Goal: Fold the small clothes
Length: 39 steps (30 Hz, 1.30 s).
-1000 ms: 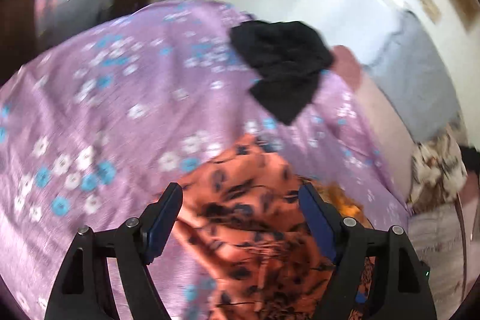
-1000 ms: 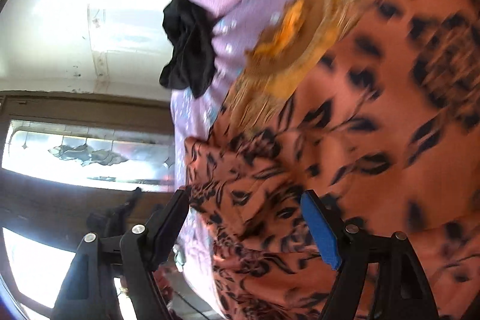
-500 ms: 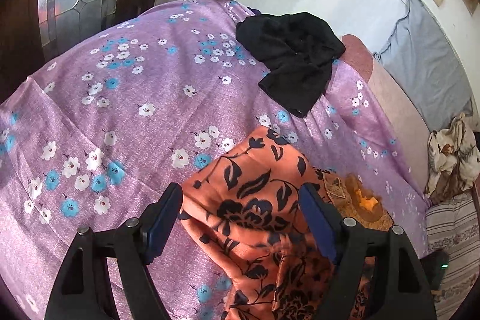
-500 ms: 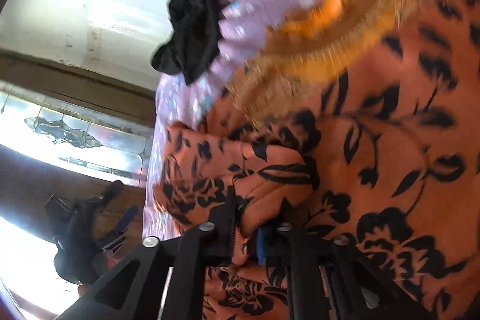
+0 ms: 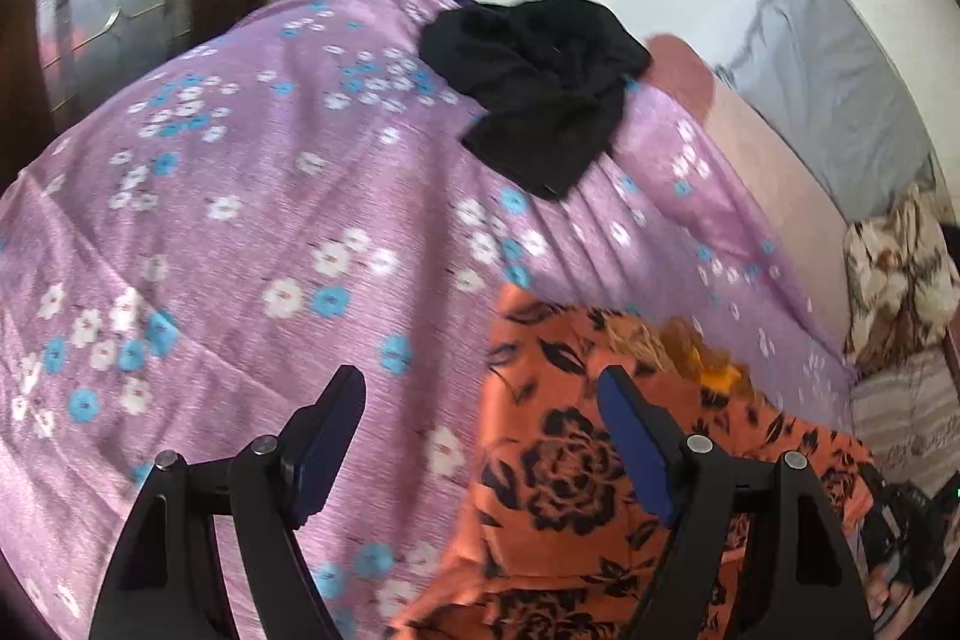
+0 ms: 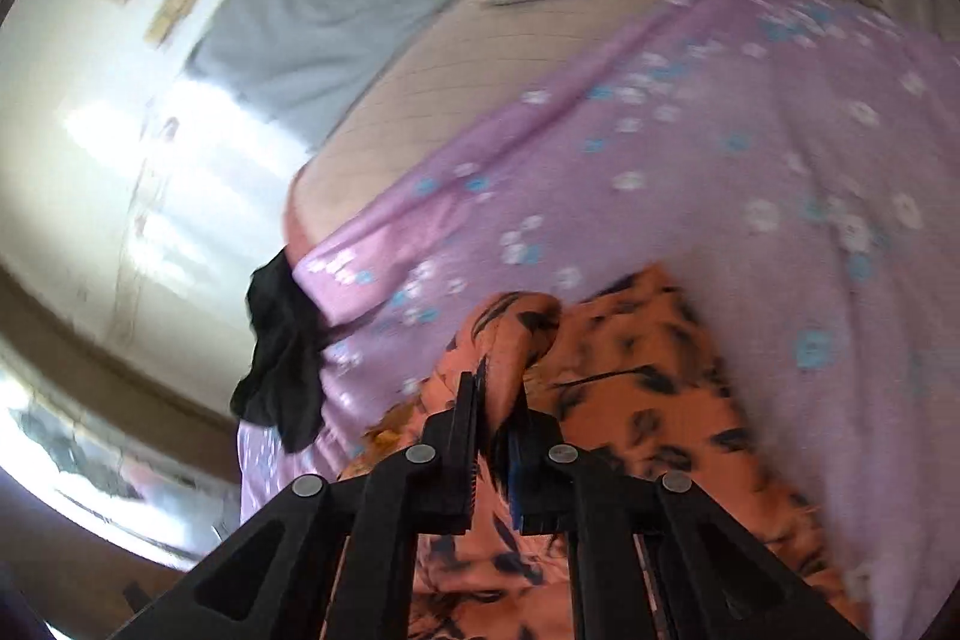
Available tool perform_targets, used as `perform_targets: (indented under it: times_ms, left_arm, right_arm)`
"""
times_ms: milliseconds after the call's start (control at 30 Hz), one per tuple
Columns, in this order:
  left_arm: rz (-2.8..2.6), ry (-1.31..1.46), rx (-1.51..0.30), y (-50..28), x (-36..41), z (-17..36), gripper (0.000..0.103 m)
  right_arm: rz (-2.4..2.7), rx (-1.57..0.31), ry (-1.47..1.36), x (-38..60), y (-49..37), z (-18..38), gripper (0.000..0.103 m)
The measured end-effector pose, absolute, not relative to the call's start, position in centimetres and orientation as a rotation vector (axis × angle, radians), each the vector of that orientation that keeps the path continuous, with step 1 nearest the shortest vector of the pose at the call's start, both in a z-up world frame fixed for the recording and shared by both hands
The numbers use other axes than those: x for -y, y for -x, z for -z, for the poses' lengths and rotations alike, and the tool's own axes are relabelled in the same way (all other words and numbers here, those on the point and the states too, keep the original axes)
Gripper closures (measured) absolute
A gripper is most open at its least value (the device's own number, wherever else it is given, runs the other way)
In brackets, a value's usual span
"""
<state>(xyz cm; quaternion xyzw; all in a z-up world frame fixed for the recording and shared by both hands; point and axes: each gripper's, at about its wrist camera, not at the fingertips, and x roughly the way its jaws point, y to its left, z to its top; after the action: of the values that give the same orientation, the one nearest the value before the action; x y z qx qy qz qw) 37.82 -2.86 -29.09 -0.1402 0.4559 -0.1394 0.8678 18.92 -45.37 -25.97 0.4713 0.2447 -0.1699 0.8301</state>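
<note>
Comparing against half a second earlier, the right tongs (image 6: 493, 418) remain clenched on a bunched fold of the orange floral garment (image 5: 576, 466) and have carried it across, the view now swinging toward the far side of the bed. The left tongs (image 5: 480, 436) stand released, jaws wide, and have shifted off the cloth: one jaw hangs over bare bedsheet (image 5: 252, 232), the other over the garment's edge, where both straddled fabric before. Judgement: a fold is under way with the right side alone doing the work; the left is free to pin or take a corner.

The garment lies on the bed, at its near side, partly lifted at the pinched fold. It is thin, limp woven cloth, orange with black flower and leaf print, creasing softly. A frayed mustard-yellow patch (image 5: 690, 346) shows at its far edge; what it is cannot be told. The bedsheet is lilac with white and blue blossoms, lightly wrinkled. A crumpled black garment (image 5: 540, 88) sits well apart, near the far edge.
</note>
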Motion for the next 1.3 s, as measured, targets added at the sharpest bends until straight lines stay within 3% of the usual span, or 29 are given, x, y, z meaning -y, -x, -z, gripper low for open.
perform_targets:
  times_ms: [200, 367, 533, 1033, 1100, 1133, 1200, 1300]
  left_arm:
    - [0.346, 0.138, -0.966, -36.7, 7.3, 29.7, 0.023]
    - [0.371, 0.017, -1.020, -36.3, 9.7, 31.2, 0.023]
    - [0.321, -0.101, -1.088, -36.4, 11.0, 33.0, 0.023]
    - [0.207, -0.186, -1.148, -37.4, 10.4, 34.9, 0.021]
    - [0.188, -0.214, -1.141, -37.5, 10.2, 35.0, 0.021]
    - [0.186, -0.223, -1.141, -37.6, 9.9, 35.1, 0.021]
    - [0.190, -0.236, -1.140, -37.5, 9.6, 35.0, 0.020]
    - [0.190, -0.240, -1.133, -37.3, 9.0, 34.7, 0.020]
  right_arm:
    - [0.327, -0.820, -1.120, 47.6, -21.8, 30.3, 0.091]
    - [0.524, -0.801, -1.118, 51.2, -19.5, 30.1, 0.085]
    - [0.440, -0.709, -1.008, 50.0, -19.3, 27.3, 0.055]
    - [0.051, -1.008, -0.633, 37.7, -26.6, 30.8, 0.055]
    - [0.071, -1.131, -0.611, 37.9, -26.6, 32.0, 0.062]
    - [0.070, -1.193, -0.618, 38.4, -26.2, 32.9, 0.073]
    - [0.077, -1.221, -0.611, 39.2, -25.5, 32.9, 0.082]
    - [0.087, -1.222, -0.614, 40.5, -24.4, 32.7, 0.082]
